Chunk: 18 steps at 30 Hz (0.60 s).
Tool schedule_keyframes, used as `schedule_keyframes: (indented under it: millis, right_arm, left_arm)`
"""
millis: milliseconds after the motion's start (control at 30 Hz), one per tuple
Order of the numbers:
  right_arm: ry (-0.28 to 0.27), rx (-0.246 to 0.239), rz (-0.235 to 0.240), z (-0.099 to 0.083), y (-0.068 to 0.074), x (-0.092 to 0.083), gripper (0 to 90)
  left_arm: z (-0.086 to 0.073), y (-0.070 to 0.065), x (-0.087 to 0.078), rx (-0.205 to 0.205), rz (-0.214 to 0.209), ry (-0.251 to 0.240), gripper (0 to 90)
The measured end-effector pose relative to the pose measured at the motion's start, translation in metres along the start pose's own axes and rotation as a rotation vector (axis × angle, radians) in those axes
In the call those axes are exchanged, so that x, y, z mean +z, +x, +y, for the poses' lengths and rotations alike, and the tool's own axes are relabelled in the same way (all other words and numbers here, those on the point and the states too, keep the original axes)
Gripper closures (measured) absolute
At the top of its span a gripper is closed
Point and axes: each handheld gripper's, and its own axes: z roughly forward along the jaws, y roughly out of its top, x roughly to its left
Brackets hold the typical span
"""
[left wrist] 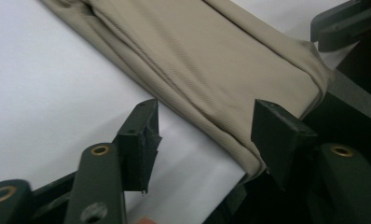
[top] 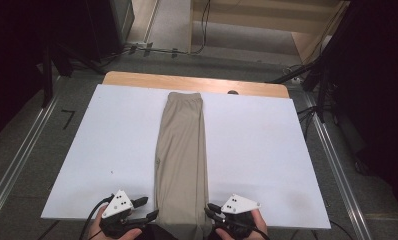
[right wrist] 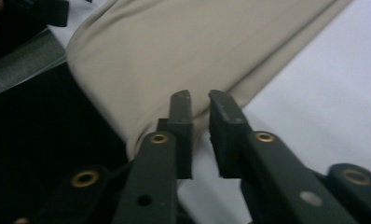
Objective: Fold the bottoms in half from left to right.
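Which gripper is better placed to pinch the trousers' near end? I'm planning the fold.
Probably left: the left gripper has open jaws already straddling the edge of the trousers, while the right gripper, jaws narrow, only meets it.

A lab-like recording room: white-topped table (top: pixel 112 130), floor rails (top: pixel 17 160), loose cables (top: pixel 204 20), dark stands (top: pixel 322 85).

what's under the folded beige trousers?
The long folded beige fabric trousers lie flat on the white rectangular board, which rests on a light wooden tabletop. The board's surface beneath the fabric is covered; anything there cannot be seen.
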Motion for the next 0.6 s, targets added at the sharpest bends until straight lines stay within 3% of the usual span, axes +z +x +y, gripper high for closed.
schedule_keyframes:
  millis: [100,200,333,400,467,500,600]
  right_arm:
    - [0.014,0.005,-0.023,-0.008,0.005,-0.002,70.3]
    - [0.009,0.025,-0.024,-0.011,0.006,-0.003,69.3]
    - [0.021,0.032,-0.024,-0.012,0.004,0.004,69.9]
    - [0.016,0.037,-0.022,-0.011,0.004,0.007,74.5]
    - [0.02,0.041,-0.023,-0.01,0.004,0.009,85.7]
    - [0.024,0.055,-0.003,-0.009,0.004,0.009,87.6]
    - [0.031,0.056,0.012,-0.008,0.004,0.01,88.4]
  left_arm:
    - [0.0,-0.012,0.009,0.038,0.004,0.038,46.5]
    - [0.001,-0.02,0.013,0.057,0.054,0.045,50.1]
    - [0.002,-0.022,0.013,0.063,0.107,0.054,62.9]
    - [0.003,-0.021,0.014,0.053,0.097,0.059,72.2]
    - [0.004,-0.021,0.015,0.051,0.062,0.068,84.6]
    - [0.004,-0.022,0.015,0.058,0.059,0.068,88.0]
    - [0.008,-0.017,0.014,0.065,0.025,0.084,89.9]
